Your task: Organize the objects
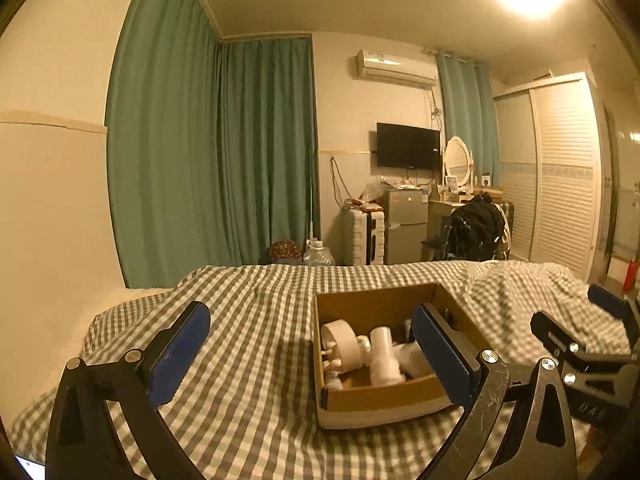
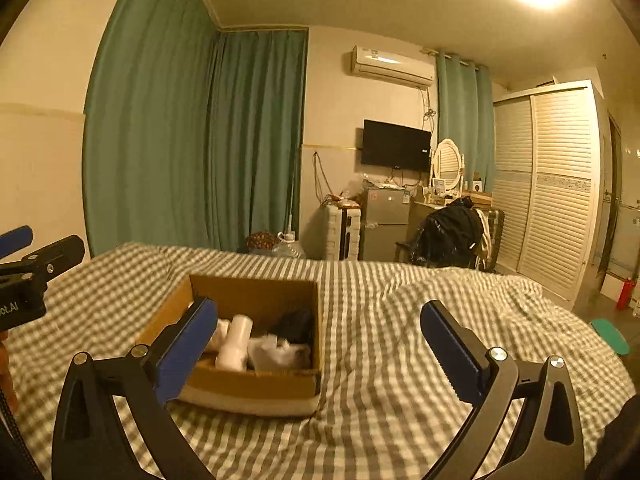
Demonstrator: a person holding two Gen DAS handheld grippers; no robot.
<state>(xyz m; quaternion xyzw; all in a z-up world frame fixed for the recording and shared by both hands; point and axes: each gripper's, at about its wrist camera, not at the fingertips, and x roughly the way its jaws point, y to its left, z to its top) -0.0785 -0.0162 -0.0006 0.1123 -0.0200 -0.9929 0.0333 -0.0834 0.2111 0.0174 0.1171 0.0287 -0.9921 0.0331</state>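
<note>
An open cardboard box lies on a bed with a grey-and-white checked cover. It holds a roll of white tape, a white bottle and crumpled white items. In the right wrist view the box also shows the bottle, white wrapping and a dark item. My left gripper is open and empty above the bed, its right finger over the box. My right gripper is open and empty, just right of the box. Each gripper shows at the other view's edge.
Green curtains hang behind the bed. A suitcase, small fridge, wall TV, dressing table with mirror and a chair with black clothes stand at the far wall. A louvred wardrobe is at right.
</note>
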